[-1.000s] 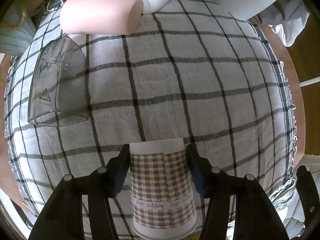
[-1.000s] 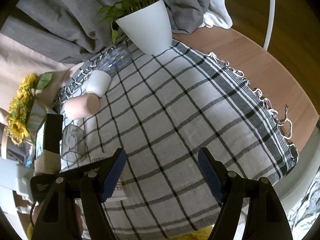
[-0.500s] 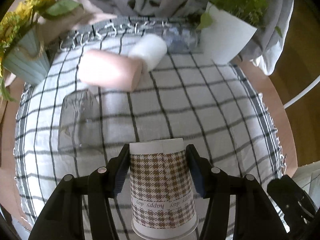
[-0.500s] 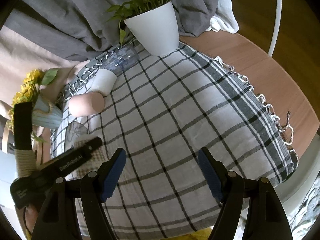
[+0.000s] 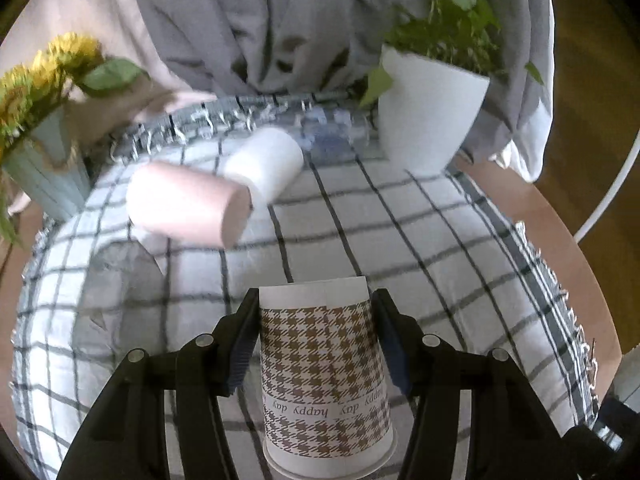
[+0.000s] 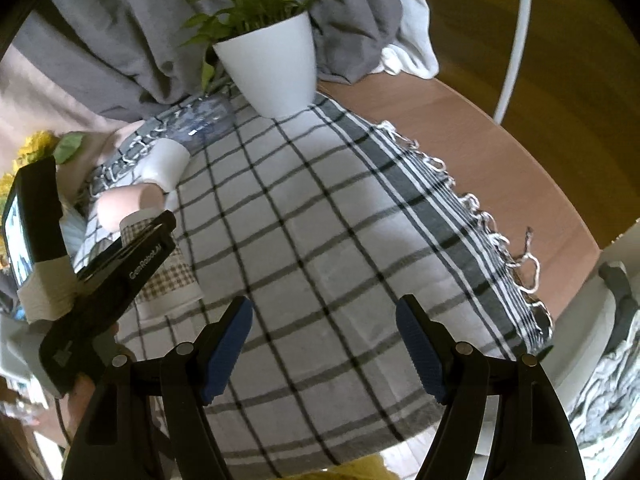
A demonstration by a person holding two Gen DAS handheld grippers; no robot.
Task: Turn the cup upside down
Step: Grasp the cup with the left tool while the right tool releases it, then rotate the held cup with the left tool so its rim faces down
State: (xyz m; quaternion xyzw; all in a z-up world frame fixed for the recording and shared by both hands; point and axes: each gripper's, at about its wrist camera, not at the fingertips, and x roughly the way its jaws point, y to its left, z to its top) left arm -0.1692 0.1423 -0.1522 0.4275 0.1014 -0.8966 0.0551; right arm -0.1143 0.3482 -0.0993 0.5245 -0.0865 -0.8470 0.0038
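Note:
My left gripper (image 5: 314, 308) is shut on a paper cup (image 5: 324, 376) with a brown houndstooth print. The cup lies along the fingers, its base pointing away and its rim toward the camera, held above the checked cloth (image 5: 420, 240). In the right wrist view the same cup (image 6: 168, 276) shows at the left, tilted, in the left gripper (image 6: 132, 256). My right gripper (image 6: 324, 320) is open and empty over the cloth's near part.
A pink cup (image 5: 188, 204) and a white cup (image 5: 264, 164) lie on their sides at the back. A clear glass (image 5: 120, 292) is blurred at the left. A white plant pot (image 5: 428, 112) stands back right, a sunflower vase (image 5: 44, 160) back left. The wooden table edge (image 6: 500, 160) runs right.
My left gripper has tilted upward with the cup, so the view swung from the cloth to the back of the table. The right gripper stayed open and barely moved.

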